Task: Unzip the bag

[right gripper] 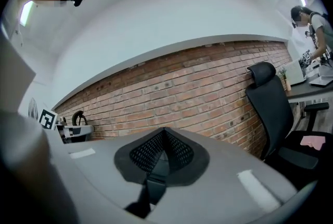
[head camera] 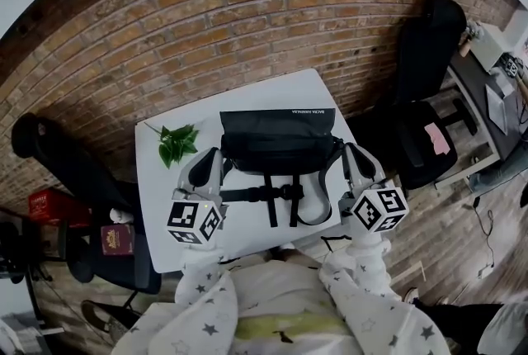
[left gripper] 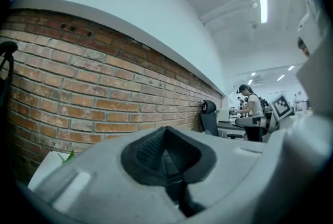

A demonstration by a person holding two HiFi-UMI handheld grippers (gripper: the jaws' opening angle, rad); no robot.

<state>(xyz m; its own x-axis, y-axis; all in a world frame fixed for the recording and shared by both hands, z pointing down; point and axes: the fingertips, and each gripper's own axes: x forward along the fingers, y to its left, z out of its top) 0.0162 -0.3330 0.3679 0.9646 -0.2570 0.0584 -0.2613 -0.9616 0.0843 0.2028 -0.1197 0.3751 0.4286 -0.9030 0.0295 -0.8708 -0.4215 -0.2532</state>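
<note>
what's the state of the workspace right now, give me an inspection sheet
surface: white table, set against the wall
job's things: black bag in the middle of the table, straps and buckle trailing toward the person; zip state can't be read from above
clutter: green leafy sprig left of the bag
grippers: left gripper shut, nothing between its fingers; right gripper shut, also empty; one at each end of the bag
cables: what looks like a thin cable on the floor at the right
surroundings: brick wall behind the table, black office chair to the right, another at the left
</note>
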